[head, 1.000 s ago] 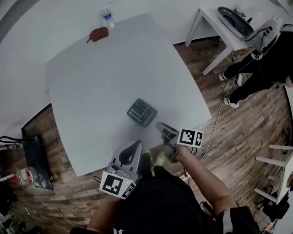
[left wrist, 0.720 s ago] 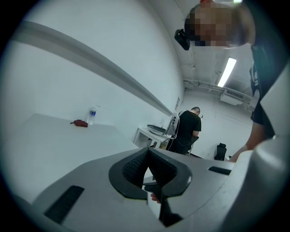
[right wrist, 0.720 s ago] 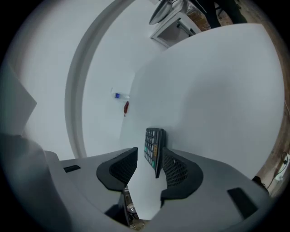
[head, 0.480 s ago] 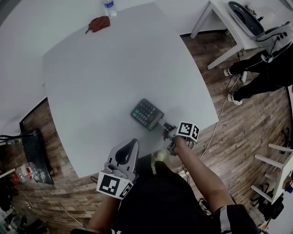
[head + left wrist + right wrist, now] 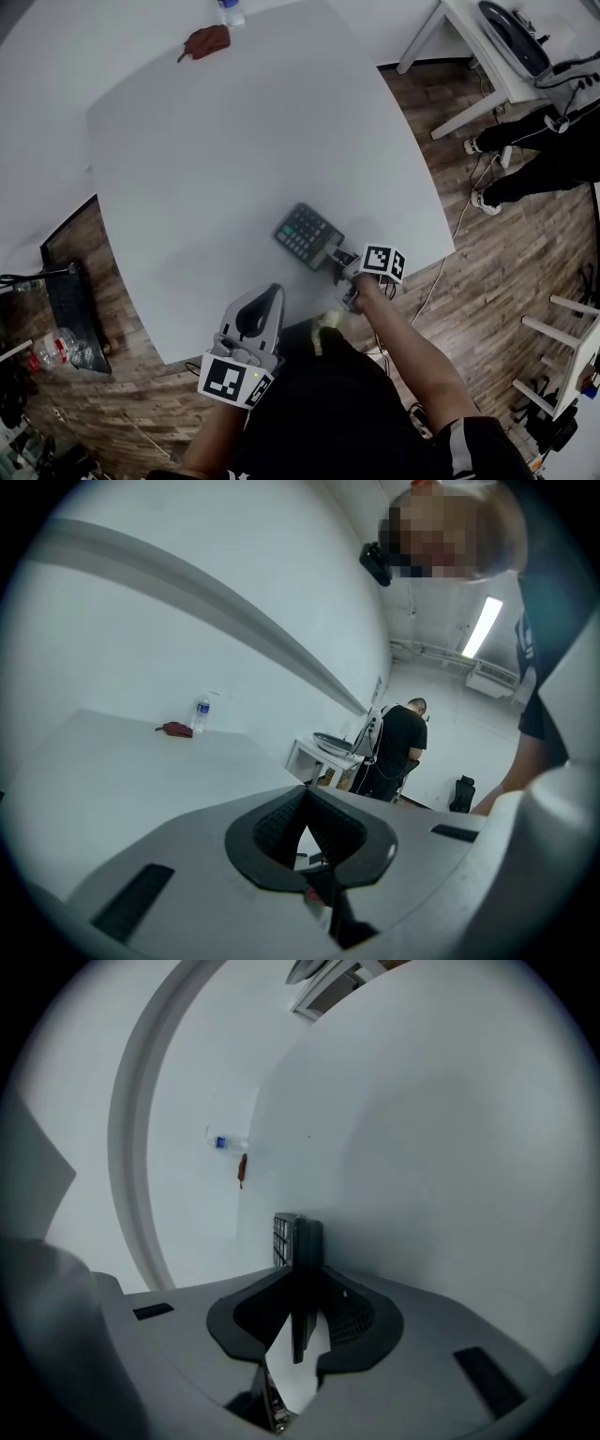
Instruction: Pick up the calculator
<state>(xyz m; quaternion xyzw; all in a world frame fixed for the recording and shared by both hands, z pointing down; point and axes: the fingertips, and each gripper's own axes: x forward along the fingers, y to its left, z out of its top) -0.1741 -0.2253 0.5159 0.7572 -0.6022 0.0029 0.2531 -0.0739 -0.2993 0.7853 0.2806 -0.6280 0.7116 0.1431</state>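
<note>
Right tongs [image 5: 330,255] pinch the dark rectangular plastic calculator [image 5: 305,234] by one corner, frame centre; we judge it may pivot loose. Left tongs [image 5: 274,292] clenched, empty.

Calculator [image 5: 307,234]: near end buried between closed jaws of right gripper [image 5: 334,255] in head view. Right gripper view shows it edge-on, with most keys out of sight and print unreadable. Bottle [image 5: 231,11] cropped by top edge. Reddish item [image 5: 206,40] beside it too small to identify. Bystander [image 5: 548,159] cut off by right edge, side table [image 5: 473,52] by top edge.
</note>
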